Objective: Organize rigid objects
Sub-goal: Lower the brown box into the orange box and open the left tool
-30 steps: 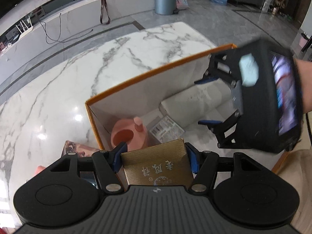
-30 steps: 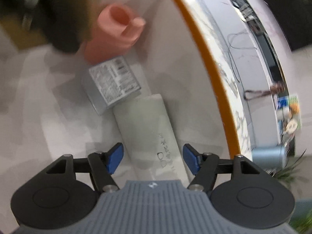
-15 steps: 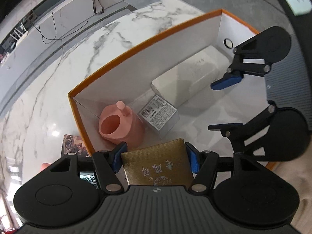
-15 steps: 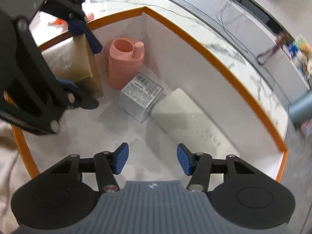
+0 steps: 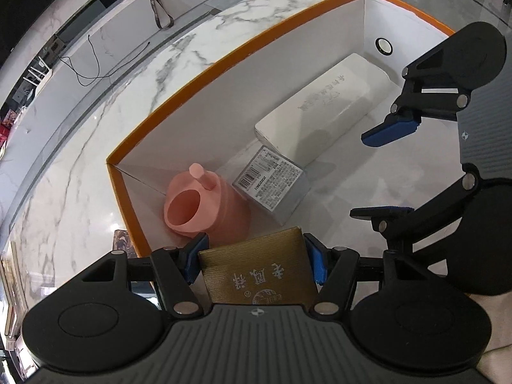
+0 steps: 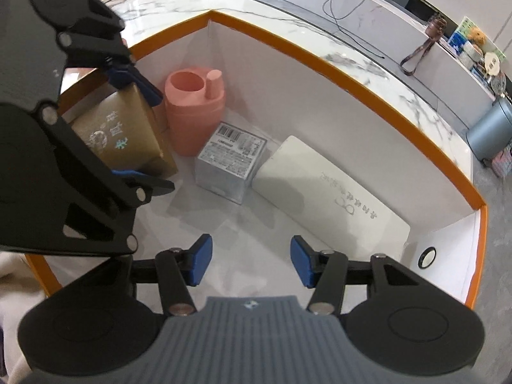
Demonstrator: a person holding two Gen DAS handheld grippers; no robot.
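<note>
Gold box [image 5: 259,268]: ribbed metallic face w/ pale printed characters, clamped in left gripper [image 5: 256,260], held inside orange-rimmed carton [image 5: 224,59] next to pink cup [image 5: 198,204]. Right gripper [image 6: 251,264]: jaws wide, nothing held, over carton floor.

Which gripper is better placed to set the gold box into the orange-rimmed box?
Left. The left gripper already clamps the gold ribbed box beside the pink cup; the right gripper is open, empty.
</note>
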